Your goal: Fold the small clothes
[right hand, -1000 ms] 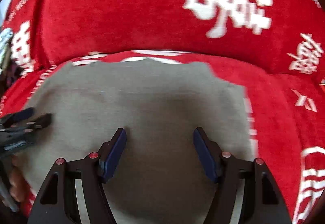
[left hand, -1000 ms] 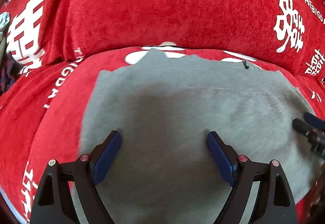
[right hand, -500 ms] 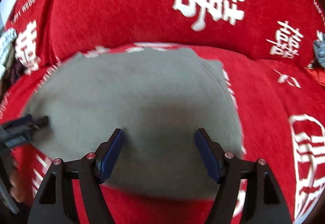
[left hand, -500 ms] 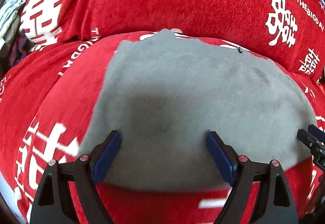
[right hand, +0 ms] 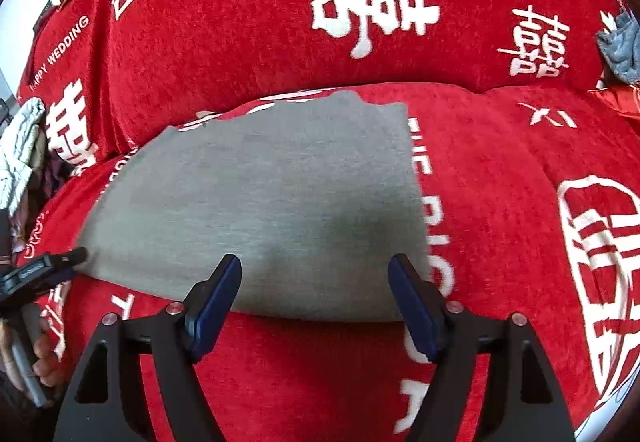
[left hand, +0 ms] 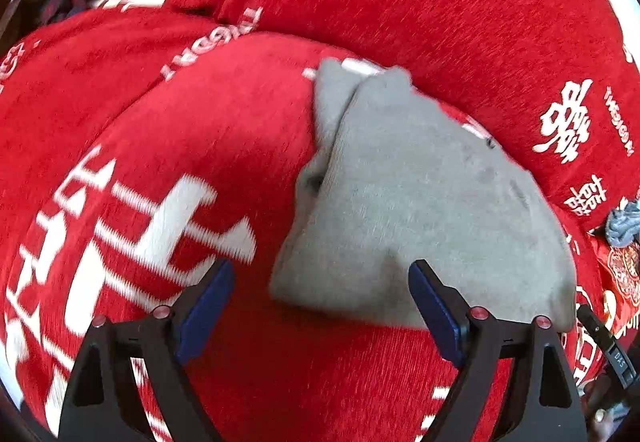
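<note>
A folded grey garment [left hand: 420, 209] lies flat on the red sofa seat; it also shows in the right wrist view [right hand: 260, 209]. My left gripper [left hand: 320, 294] is open and empty, just in front of the garment's near left corner. My right gripper [right hand: 316, 290] is open and empty, at the garment's near edge, toward its right side. The left gripper's tip [right hand: 60, 262] shows in the right wrist view at the garment's left corner. The right gripper's tip [left hand: 600, 334] shows at the lower right of the left wrist view.
The sofa cover [right hand: 500, 169] is red with white characters, with a back cushion [right hand: 280, 21] behind the garment. A grey-blue cloth [right hand: 620, 45] lies at the far right. Other clothes [right hand: 20, 145] are piled at the left end.
Both grippers have pulled back toward me off the garment. The left view has swung left, so the garment now sits to its right. Both grippers stay open.
</note>
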`<state>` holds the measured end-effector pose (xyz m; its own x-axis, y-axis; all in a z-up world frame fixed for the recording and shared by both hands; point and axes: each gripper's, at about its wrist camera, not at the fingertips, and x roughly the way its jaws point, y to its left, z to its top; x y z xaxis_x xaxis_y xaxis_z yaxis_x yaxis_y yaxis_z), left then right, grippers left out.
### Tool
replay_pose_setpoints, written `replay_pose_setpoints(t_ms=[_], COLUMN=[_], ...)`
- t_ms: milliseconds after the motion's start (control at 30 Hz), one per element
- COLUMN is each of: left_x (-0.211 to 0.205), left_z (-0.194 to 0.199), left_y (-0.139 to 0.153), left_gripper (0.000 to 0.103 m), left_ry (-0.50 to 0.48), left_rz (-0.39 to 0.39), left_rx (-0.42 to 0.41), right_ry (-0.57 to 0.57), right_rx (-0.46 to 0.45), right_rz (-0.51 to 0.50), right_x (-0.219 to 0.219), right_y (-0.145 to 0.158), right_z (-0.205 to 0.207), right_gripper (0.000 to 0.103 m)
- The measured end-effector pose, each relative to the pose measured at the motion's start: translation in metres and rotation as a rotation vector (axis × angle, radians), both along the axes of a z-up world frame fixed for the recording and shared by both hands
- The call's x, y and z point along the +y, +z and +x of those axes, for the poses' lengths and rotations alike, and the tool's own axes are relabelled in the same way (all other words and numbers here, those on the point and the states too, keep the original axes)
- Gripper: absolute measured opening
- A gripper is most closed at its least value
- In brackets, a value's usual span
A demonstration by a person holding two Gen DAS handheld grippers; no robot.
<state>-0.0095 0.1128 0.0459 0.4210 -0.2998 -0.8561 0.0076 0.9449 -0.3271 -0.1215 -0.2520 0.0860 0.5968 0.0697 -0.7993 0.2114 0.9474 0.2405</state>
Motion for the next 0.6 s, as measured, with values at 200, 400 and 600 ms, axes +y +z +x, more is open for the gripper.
replay_pose_setpoints(t_ms=[200,400,600], left_x=[-0.012,-0.009,-0.017], left_z=[0.029,0.048,0.046], left_y=[-0.009,-0.019,-0.024], left_gripper=[0.103,0.103,0.041], left_ry=[-0.101,-0.141,-0.199], left_rz=[-0.158,-0.34,-0.371], left_rx=[0.016,-0.019,-0.028], right_ry=[0.067,0.108,0.177], right_rx=[0.005,0.024,0.03], right_rz=[-0.017,-0.011,0.016], right_x=[0.028,0.047,0.077], right_y=[0.002,0.004,0.025], right_z=[0.009,0.029,0.087], right_gripper=[0.079,0.079,0.079])
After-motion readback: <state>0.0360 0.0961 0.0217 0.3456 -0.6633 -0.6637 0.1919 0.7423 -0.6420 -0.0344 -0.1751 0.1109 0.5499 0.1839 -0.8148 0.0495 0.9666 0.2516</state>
